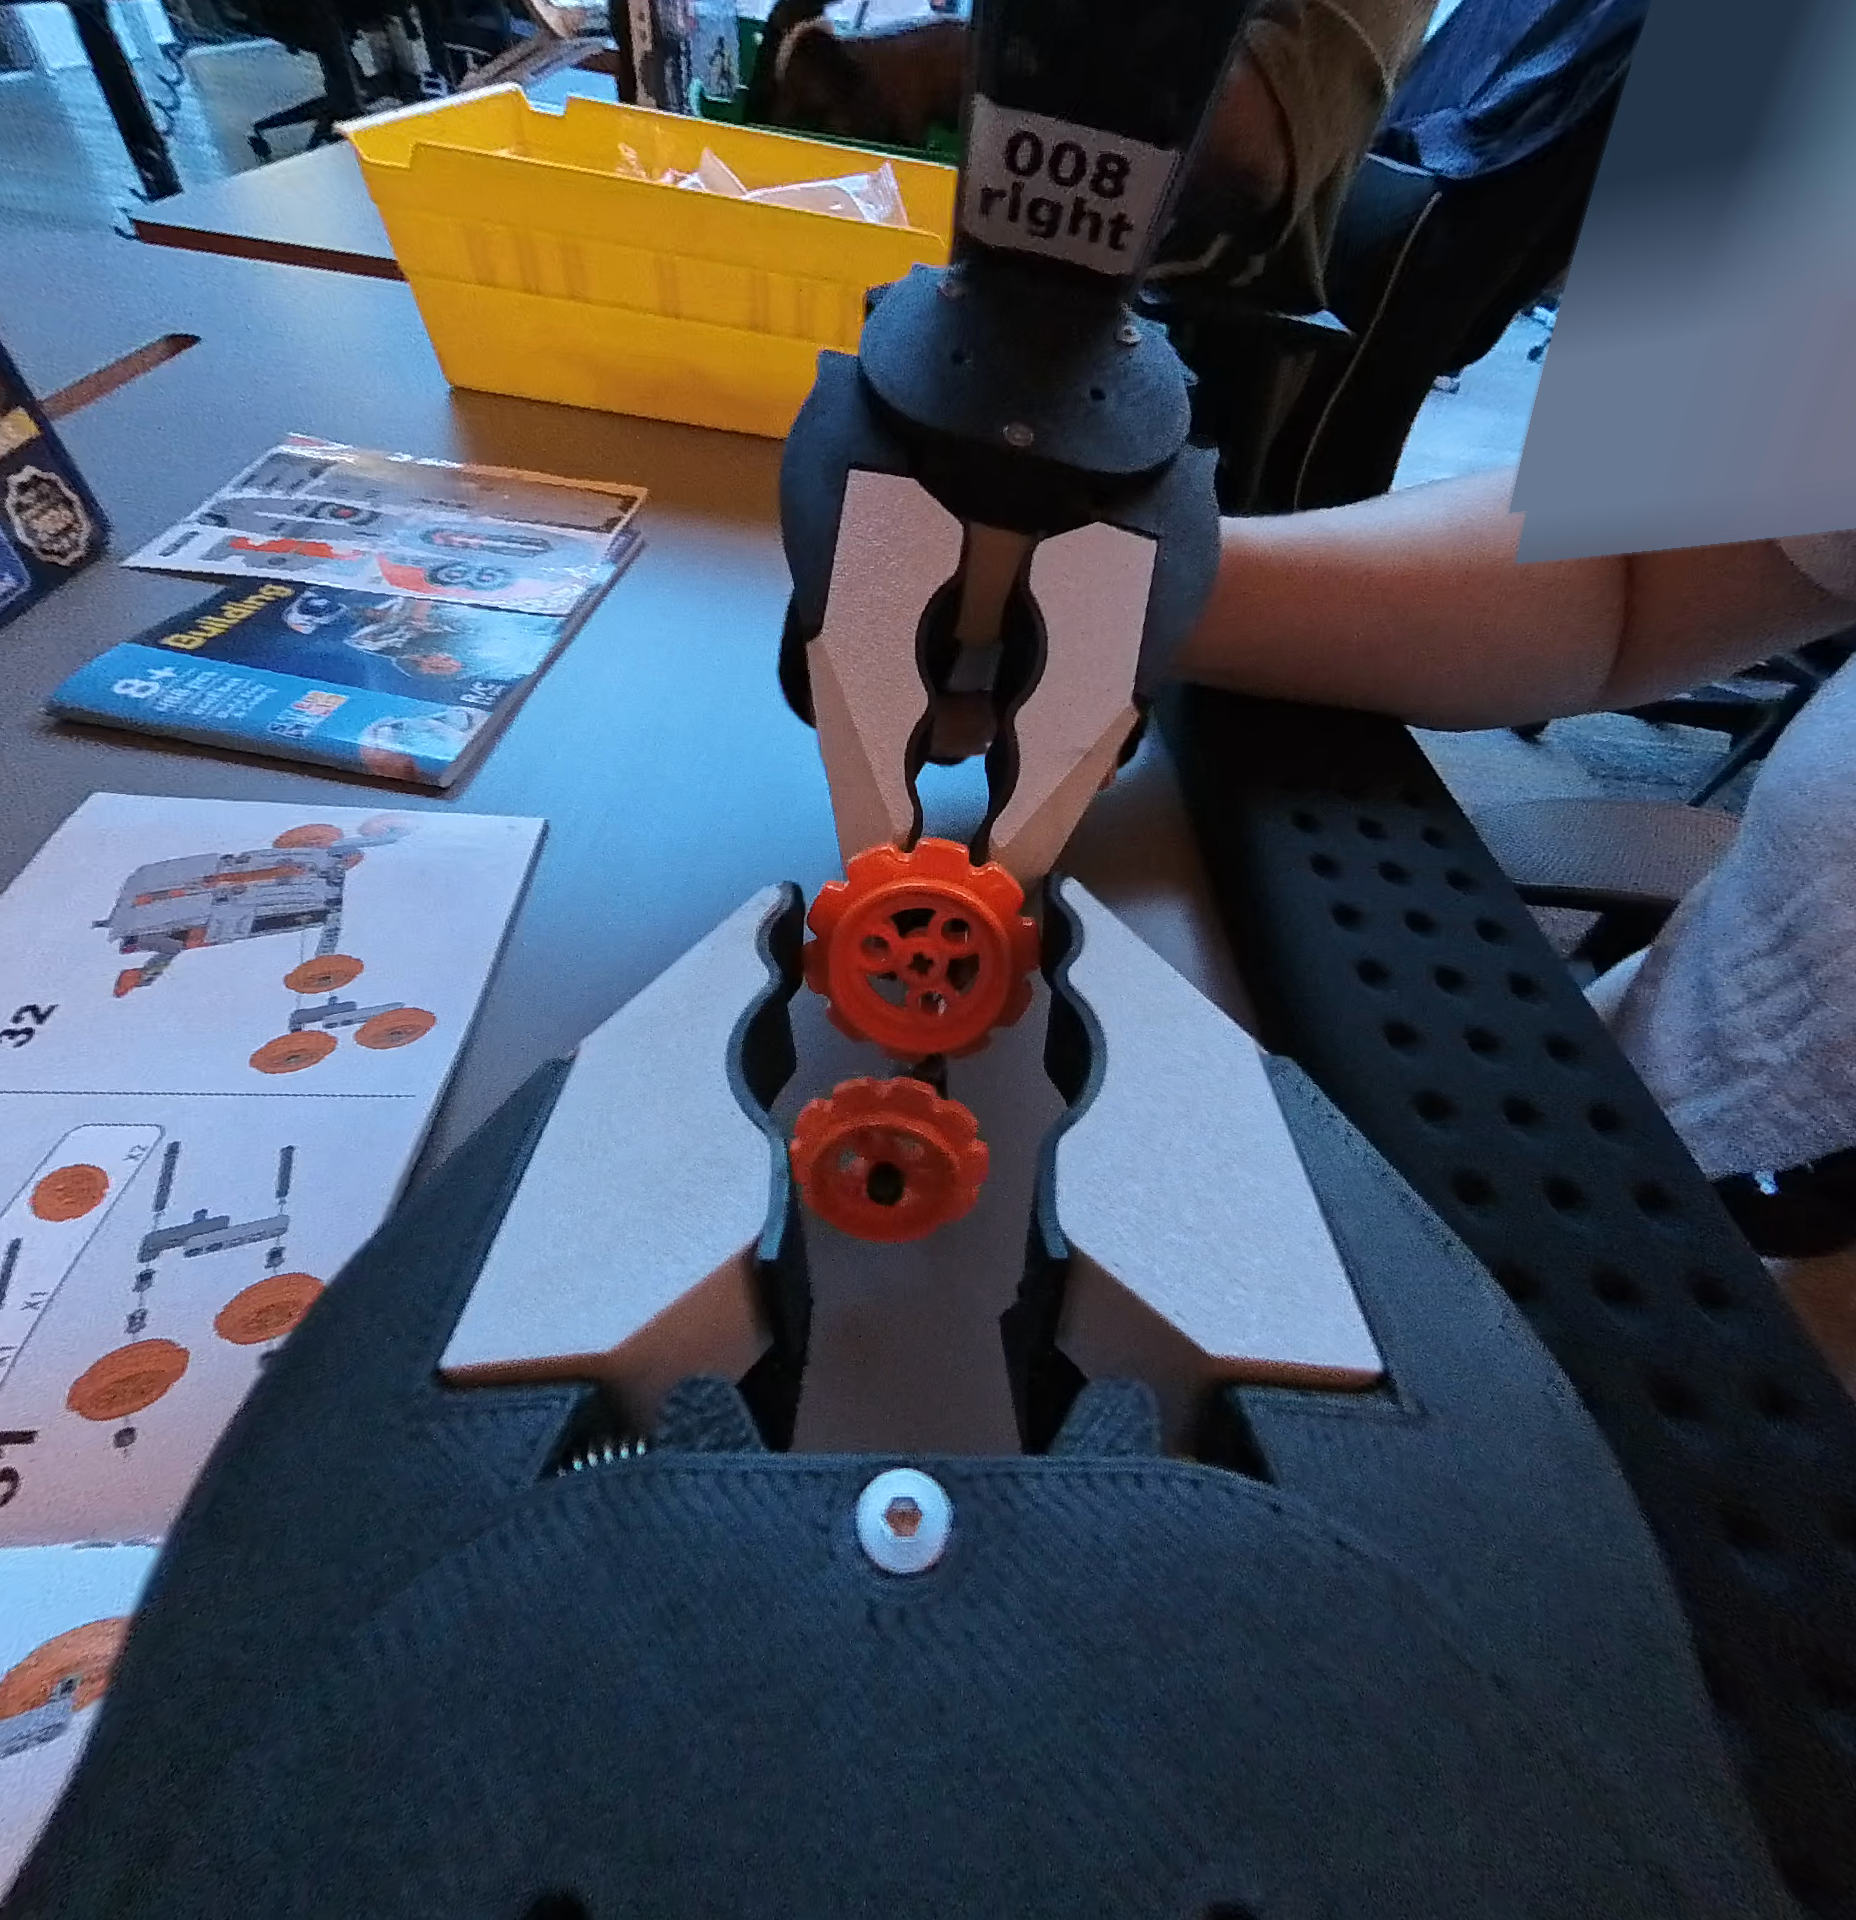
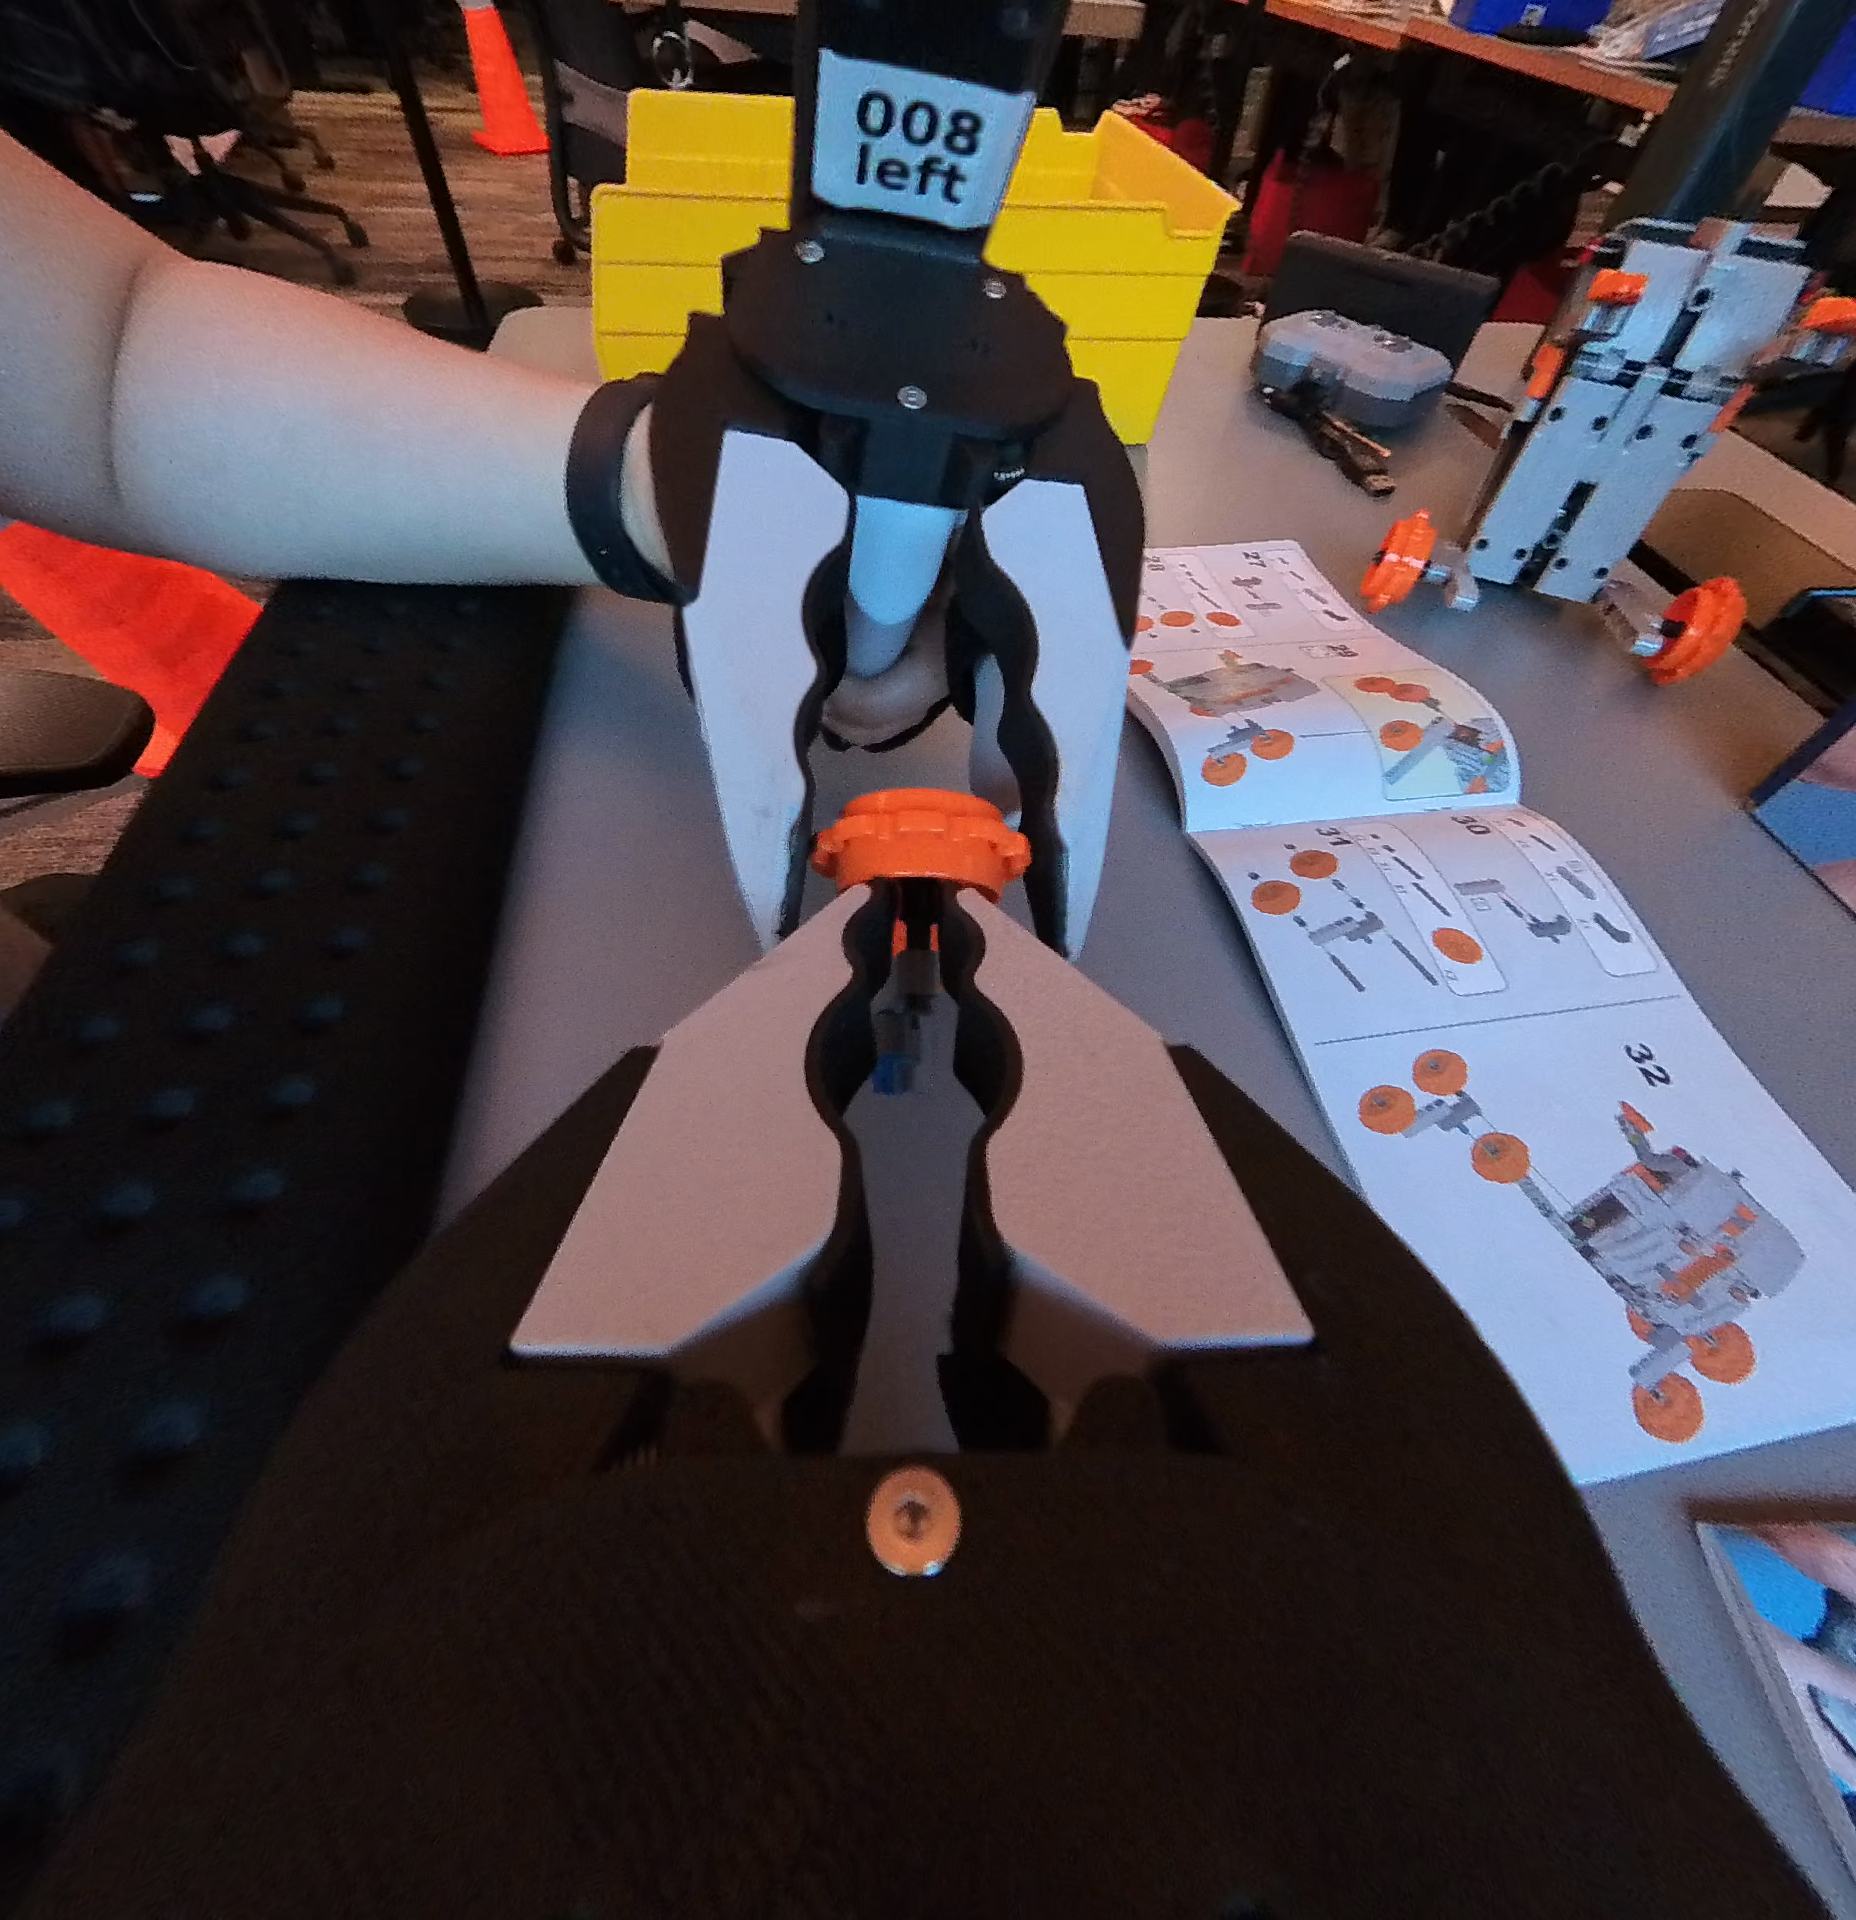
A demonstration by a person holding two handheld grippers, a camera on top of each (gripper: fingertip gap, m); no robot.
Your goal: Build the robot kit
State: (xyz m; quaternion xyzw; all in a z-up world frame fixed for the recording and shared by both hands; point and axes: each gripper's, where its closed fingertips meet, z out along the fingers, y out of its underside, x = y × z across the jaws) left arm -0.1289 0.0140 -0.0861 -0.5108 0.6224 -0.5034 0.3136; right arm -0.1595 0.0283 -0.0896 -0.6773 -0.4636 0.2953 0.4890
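My left gripper (image 1: 924, 906) is shut on an orange toothed wheel (image 1: 919, 951) and holds it by the rim at its fingertips above the grey table (image 1: 643, 748). A second orange wheel (image 1: 888, 1158) shows between the left fingers, nearer the camera; I cannot tell if the two are joined. My right gripper (image 2: 916, 910) comes from the opposite side, shut on a thin axle piece with grey and blue parts (image 2: 903, 1023). Its tips (image 1: 948, 844) touch the wheel's far edge. The right wrist view shows the wheel (image 2: 919, 844) edge-on between the left fingers (image 2: 758, 727).
An open instruction booklet (image 1: 228, 1039) (image 2: 1526, 1039) lies beside the grippers. A closed booklet (image 1: 332, 644) and a yellow bin (image 1: 633, 260) are farther back. A part-built grey model with orange wheels (image 2: 1630, 416) and a grey box (image 2: 1350, 369) stand on the table. A black perforated chair back (image 1: 1475, 1039) runs along the table's edge. The grippers are tip to tip, or close to it.
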